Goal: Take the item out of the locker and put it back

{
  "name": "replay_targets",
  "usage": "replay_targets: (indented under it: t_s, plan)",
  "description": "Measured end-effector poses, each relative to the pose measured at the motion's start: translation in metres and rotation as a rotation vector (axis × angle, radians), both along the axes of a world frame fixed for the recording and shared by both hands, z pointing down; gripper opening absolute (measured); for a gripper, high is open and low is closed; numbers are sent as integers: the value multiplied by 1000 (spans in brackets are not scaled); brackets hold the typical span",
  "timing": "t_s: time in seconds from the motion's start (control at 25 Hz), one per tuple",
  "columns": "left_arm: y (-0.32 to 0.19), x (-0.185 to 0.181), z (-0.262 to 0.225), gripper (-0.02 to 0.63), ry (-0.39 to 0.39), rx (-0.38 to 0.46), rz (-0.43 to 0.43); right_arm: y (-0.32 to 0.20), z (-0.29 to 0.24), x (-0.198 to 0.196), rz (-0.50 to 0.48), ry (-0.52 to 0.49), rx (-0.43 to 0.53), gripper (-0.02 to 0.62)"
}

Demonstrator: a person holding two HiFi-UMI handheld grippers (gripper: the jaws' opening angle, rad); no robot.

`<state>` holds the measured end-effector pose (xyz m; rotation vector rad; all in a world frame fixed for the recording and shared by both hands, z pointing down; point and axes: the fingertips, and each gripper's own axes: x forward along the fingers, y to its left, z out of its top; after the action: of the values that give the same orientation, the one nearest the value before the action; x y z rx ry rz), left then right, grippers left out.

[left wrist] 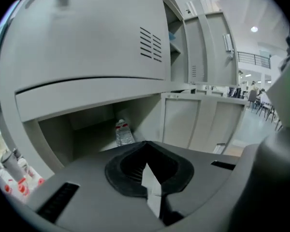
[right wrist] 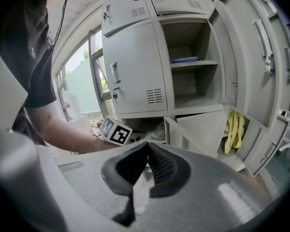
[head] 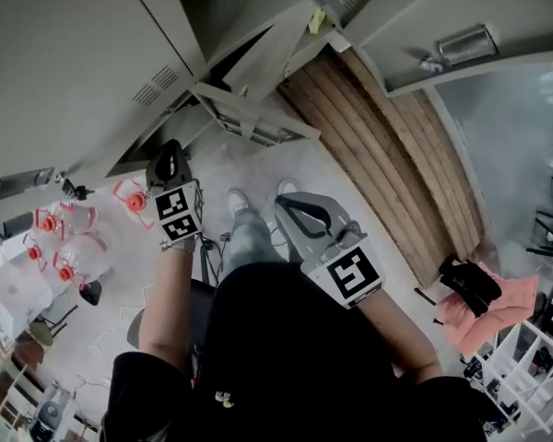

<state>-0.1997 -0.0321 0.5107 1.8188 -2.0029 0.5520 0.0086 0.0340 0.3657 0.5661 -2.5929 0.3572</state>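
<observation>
Grey metal lockers stand over a concrete floor, with a strip of wooden planks beside them and a pink garment heaped farther off. Two tools are in play. The left tool has its jaws pressed together with nothing between them. The right tool is likewise closed and empty, and both are held out in front of the person's legs. One clear plastic bottle with a red band sits in the open lower compartment of the locker. Its long axis runs from the front of the compartment toward the back, and the banded end is the farther one. Whether it lies flat or leans cannot be told. It is beyond the left tool's tips and a little to their left, apart from them, and well apart from the right tool. On the floor to the person's left stands a cluster of clear red-capped bottles, at least four. One pair of yellow gloves hangs on an open locker door, and one blue item lies on an upper shelf.
</observation>
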Motion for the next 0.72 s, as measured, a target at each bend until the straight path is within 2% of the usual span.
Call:
replay_targets:
  t_s: [0.44, 0.72]
  plan:
    - [23, 42, -71, 14, 184, 44, 118, -14, -22, -5, -27, -46, 44, -2]
    - [41, 76, -121, 14, 211, 59, 227, -20, -37, -7, -50, -97, 67, -2]
